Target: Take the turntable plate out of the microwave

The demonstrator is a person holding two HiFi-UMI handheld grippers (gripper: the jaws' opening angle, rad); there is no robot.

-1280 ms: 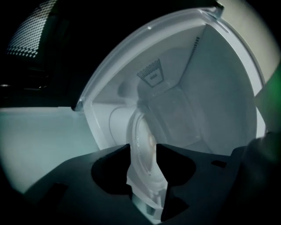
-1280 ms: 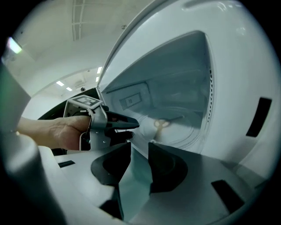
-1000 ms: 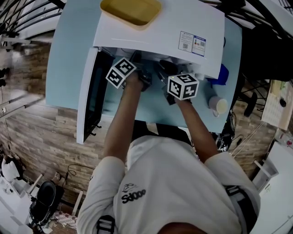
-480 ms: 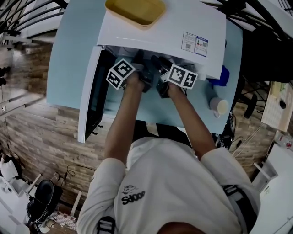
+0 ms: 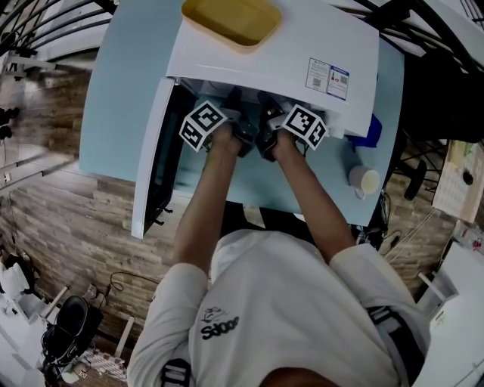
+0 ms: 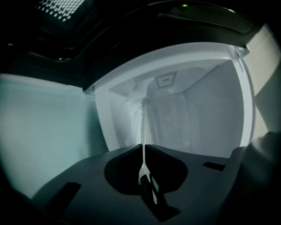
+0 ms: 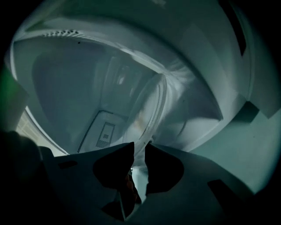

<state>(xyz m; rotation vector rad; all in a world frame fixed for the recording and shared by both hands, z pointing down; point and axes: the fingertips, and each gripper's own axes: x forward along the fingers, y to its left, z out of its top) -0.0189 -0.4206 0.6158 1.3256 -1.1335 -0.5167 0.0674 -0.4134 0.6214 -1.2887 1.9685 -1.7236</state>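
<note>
The white microwave stands on a pale blue table with its door swung open to the left. Both grippers reach into its opening side by side. The glass turntable plate is tilted on edge inside the cavity and is hidden in the head view. My left gripper is shut on the plate's rim, which shows as a thin bright line. In the right gripper view the plate's curved rim runs down between my right gripper's jaws, which have just been closing and now pinch it.
A yellow tray lies on top of the microwave. A small pale cup and a blue object stand on the table to the right of it. The white cavity walls close in around both grippers.
My right gripper has moved left and further into the opening, next to the left one, and rolled, so its marker cube shows another face. The left gripper has stayed put.
</note>
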